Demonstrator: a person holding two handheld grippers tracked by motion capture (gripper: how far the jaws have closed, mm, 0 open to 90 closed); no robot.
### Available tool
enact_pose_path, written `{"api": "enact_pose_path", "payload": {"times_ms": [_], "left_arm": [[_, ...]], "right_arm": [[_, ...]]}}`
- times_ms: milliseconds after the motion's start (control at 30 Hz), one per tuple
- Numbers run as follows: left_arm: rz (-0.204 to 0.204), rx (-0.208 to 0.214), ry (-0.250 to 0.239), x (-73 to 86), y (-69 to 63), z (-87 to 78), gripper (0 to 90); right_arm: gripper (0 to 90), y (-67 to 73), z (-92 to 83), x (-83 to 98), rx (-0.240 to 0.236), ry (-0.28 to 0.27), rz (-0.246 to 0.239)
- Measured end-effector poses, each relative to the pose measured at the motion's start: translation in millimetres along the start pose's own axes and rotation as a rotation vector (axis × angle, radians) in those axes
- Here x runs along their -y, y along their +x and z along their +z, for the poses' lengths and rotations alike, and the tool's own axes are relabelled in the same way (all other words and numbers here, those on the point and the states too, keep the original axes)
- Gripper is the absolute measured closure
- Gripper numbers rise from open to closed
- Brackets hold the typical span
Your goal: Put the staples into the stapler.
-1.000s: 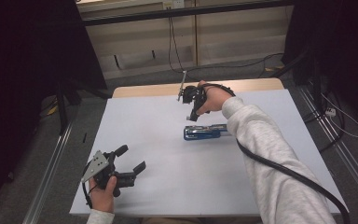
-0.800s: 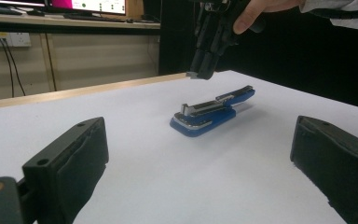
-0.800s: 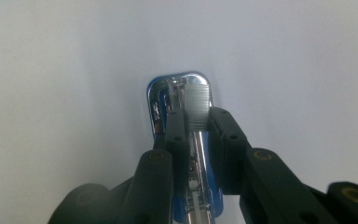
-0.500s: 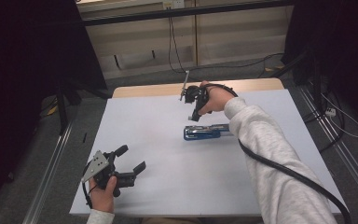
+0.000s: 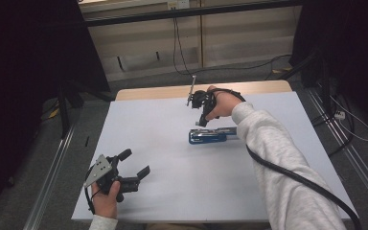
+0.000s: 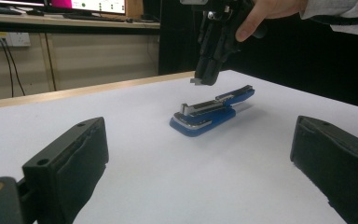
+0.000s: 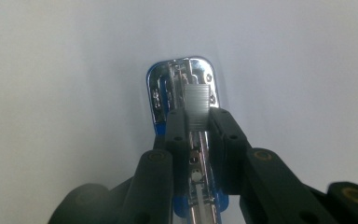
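White desk filled the middle of the frame, a strip of bare wood along its far edge. Grey floor ran down both sides, with metal rails at lower left and right. Beige wall panels crossed the top, black cables hanging there. Dark curtains boxed in upper left and upper right. Monitors glowed at the left gripper view's top left.

High view: above near edge, facing far. Left gripper view: low, distant. Right gripper view: close overhead. All share blue stapler.

Bare white table all round; only the blue stapler obstructs
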State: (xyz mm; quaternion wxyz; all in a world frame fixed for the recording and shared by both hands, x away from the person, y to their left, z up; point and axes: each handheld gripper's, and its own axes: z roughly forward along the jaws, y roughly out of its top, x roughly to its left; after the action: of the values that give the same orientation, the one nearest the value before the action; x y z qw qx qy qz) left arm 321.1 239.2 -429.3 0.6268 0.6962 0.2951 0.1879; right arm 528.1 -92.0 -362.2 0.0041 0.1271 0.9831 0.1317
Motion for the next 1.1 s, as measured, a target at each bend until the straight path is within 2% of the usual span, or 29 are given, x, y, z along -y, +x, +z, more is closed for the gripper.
{"api": "enact_pose_path", "payload": {"times_ms": [900,1000,1100], "left_arm": [[0.001,-0.001,-0.001,0.0,0.2,-0.2,4.2],[0.002,-0.001,0.000,0.0,0.2,-0.2,4.2],[0.001,-0.001,0.000,0.0,0.2,-0.2,4.2]], "right_arm": [[78.9,3.4,21.0,-3.8,-0.022,0.018,-0.028],[78.9,3.1,23.0,-3.6,-0.023,0.018,-0.050],[78.9,3.8,24.0,-3.6,-0.021,0.025,-0.042]]}}
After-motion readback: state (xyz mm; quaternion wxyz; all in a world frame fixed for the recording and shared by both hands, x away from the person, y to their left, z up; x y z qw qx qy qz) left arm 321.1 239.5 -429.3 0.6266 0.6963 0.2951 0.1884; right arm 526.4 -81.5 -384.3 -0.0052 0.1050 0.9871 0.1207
